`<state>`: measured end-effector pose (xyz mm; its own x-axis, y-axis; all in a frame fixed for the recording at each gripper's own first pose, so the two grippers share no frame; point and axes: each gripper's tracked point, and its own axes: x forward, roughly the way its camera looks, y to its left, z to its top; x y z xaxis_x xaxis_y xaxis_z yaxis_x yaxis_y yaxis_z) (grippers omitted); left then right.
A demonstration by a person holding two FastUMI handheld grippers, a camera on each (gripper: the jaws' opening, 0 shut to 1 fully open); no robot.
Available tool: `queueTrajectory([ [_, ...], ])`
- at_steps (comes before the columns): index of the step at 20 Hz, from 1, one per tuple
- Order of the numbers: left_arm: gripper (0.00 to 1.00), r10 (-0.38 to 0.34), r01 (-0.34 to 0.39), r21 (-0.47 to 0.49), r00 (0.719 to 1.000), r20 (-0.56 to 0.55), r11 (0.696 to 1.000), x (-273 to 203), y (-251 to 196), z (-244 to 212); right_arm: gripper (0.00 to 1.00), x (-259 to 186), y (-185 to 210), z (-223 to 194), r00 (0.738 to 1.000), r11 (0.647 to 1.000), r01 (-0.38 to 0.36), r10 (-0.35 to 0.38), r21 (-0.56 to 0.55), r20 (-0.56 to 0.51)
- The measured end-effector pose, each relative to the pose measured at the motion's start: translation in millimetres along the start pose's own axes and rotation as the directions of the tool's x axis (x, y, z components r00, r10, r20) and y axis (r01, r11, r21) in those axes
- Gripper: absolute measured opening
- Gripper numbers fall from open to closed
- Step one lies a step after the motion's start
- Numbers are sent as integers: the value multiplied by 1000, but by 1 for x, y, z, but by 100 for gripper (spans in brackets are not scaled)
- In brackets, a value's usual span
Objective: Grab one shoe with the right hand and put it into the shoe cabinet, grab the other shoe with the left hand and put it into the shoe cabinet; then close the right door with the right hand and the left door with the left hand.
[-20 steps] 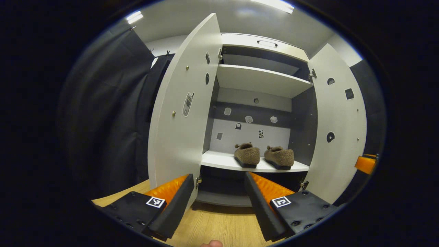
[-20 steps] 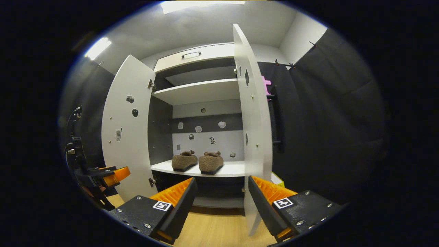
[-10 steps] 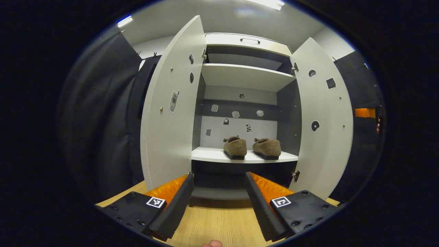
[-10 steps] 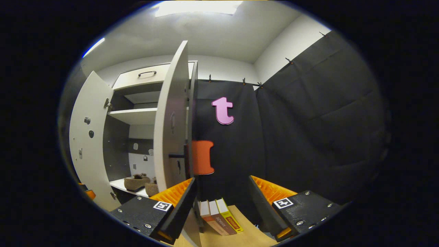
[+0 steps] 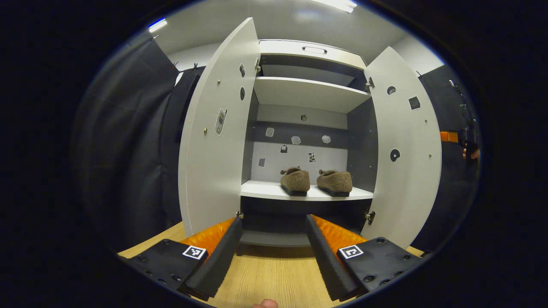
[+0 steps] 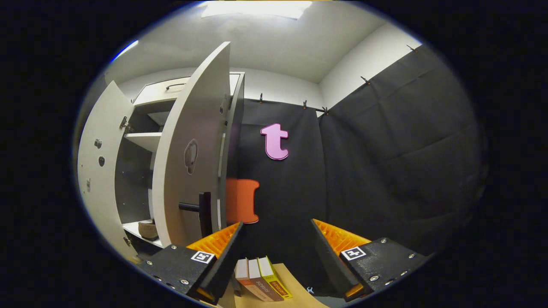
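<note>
I see both fuzzy brown shoes (image 5: pixel 316 183) sitting side by side on the white shelf (image 5: pixel 265 190) inside the tall white shoe cabinet (image 5: pixel 306 47). That part looks done. Both its doors are open. My left claw (image 5: pixel 274 252) and right claw (image 6: pixel 276 256) are spread, holding nothing. Next I shut the right door (image 6: pixel 188 171), then the left door (image 5: pixel 214 141).

Two brown fuzzy shoes, the left shoe (image 5: pixel 295 181) and the right shoe (image 5: pixel 335 182), sit side by side, slightly apart, on the lower shelf of the white shoe cabinet (image 5: pixel 308 92), toes toward the back. Both doors stand open: the left door (image 5: pixel 214 141) at 9 o'clock of the shoes, the right door (image 5: pixel 406 149) at 3 o'clock.
</note>
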<state>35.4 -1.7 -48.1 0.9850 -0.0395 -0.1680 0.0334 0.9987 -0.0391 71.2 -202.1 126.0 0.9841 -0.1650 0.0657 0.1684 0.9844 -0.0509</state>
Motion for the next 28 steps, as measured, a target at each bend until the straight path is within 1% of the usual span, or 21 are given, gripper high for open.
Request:
queueTrajectory([
  [3,96,4,-4,3,1000,6,1000,2,2,2,92,-1,11,-3,1000,1000,-24,24,-5,-8],
  [4,96,4,-4,3,1000,11,1000,2,3,3,98,-3,11,-5,1000,1000,-18,18,-15,-9],
  [5,97,4,-5,1,1000,14,1000,3,4,3,91,-2,11,-5,1000,1000,-11,11,-21,-5],
  [8,97,-2,2,-12,1000,14,1000,6,5,3,89,-3,18,-5,1000,1000,-22,22,1,-16],
  [10,97,-5,5,-16,1000,16,1000,7,5,3,88,-5,25,-4,1000,1000,-27,27,-13,-11],
  [12,97,-4,5,-7,1000,24,1000,8,7,5,88,-9,39,-3,998,998,-54,54,-16,-11],
  [13,97,-8,8,-2,1000,28,1000,9,7,6,79,-10,49,-2,997,997,-76,76,-4,-10],
  [14,96,-13,13,-3,1000,28,1000,10,5,5,87,-11,59,-2,996,996,-94,94,9,-10],
  [17,96,-29,29,-10,999,31,1000,9,1,8,87,-15,87,0,991,991,-133,133,5,-4],
  [21,97,-26,26,4,999,32,1000,5,5,9,87,-12,126,-2,980,979,-199,200,44,-12],
  [22,96,-24,24,6,999,34,1000,4,6,9,87,-11,136,-2,976,976,-216,217,39,-9],
  [23,94,-23,23,7,999,36,1000,3,6,10,87,-10,145,-1,972,972,-234,234,27,-5],
  [24,97,-21,20,7,999,36,1000,3,8,11,87,-8,151,0,970,970,-241,241,21,1],
  [26,97,-17,17,4,999,37,1000,1,10,12,87,-2,158,-2,969,968,-248,248,38,-3],
  [28,97,-19,18,1,999,44,1000,-2,10,15,87,3,171,-3,961,959,-277,278,52,-10],
])
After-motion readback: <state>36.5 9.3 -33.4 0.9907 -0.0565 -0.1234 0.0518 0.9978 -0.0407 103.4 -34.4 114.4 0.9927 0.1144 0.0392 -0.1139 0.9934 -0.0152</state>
